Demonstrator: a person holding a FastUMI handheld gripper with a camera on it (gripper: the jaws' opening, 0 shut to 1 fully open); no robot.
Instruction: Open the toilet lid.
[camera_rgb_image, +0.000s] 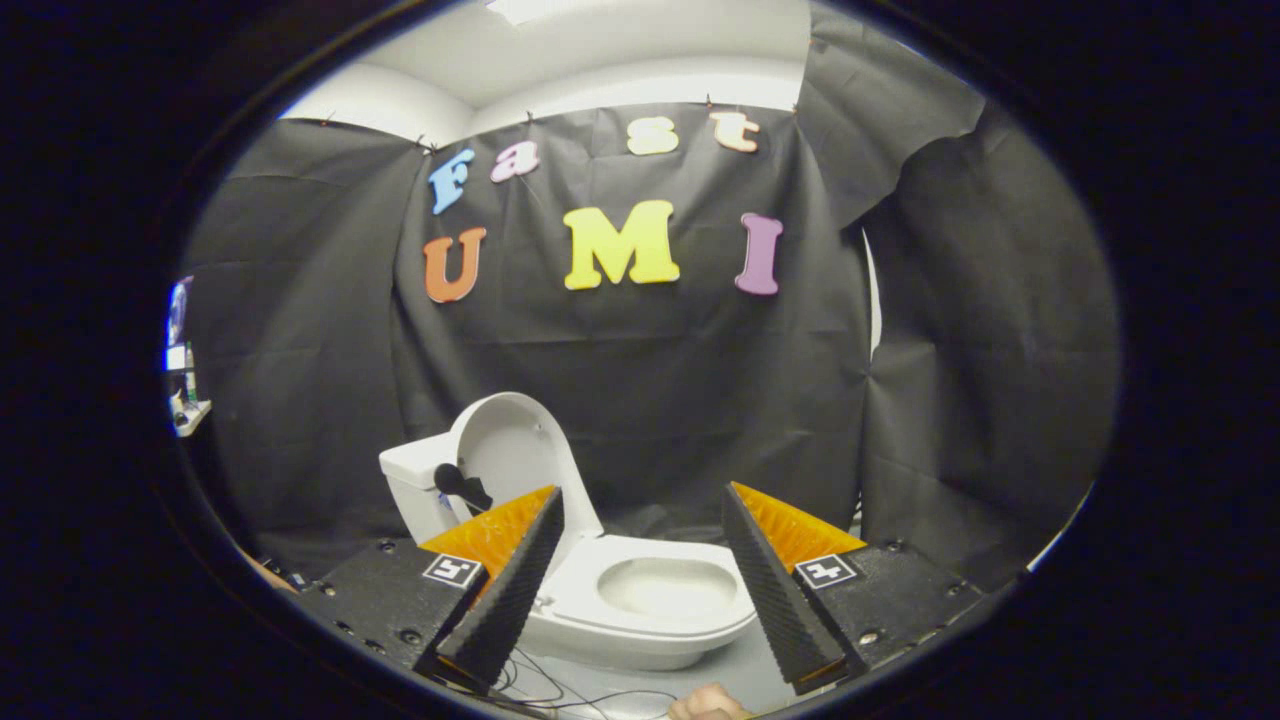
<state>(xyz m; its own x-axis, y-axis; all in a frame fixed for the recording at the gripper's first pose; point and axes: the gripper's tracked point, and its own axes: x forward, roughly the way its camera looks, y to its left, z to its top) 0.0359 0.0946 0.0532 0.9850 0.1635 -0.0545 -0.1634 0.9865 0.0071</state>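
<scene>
The small white glossy toilet sat lower centre, its oval white lid already upright against the tank, so the gripper hung spread wide, holding nothing.

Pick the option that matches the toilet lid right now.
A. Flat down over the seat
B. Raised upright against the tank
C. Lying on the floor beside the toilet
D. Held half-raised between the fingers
B: the lid stands upright against the tank, leaving the seat and bowl uncovered, while the open gripper holds nothing.
</scene>
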